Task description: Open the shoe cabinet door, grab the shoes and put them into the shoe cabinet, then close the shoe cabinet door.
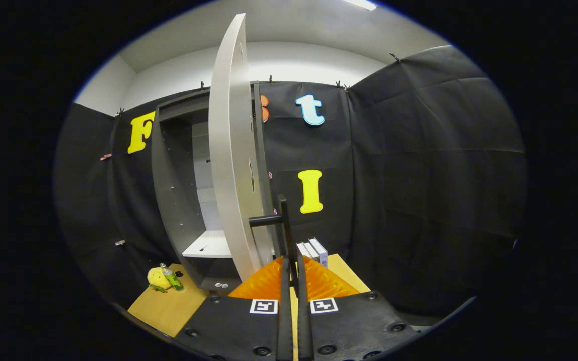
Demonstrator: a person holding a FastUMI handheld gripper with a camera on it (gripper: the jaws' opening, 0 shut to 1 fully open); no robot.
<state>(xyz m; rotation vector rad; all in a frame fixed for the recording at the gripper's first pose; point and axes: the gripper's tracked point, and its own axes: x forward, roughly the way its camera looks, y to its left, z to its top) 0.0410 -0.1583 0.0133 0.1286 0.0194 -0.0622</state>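
The tool (293, 268) has its two fingers pressed close together around the dark vertical bar of the door handle (283, 228), pinching it; a short horizontal stub of the handle runs from the bar to the door. Just beyond the fingertips, the shoe cabinet door (231, 150) stands swung wide open, seen nearly edge-on, its pale panel rising tall above the tool. To the left of the door, the shoe cabinet (178, 200) shows its dark grey interior with a light shelf (208, 246) low inside. The cabinet stands on the bench (168, 306), whose tan top shows on both sides of the fingers. On the bench near the cabinet's left front corner lie a yellow plush toy (156, 278) and a small green bottle (171, 277), touching each other. Just right of the handle and behind the fingers sit a few upright white boxes (313, 250). No shoe can be made out.
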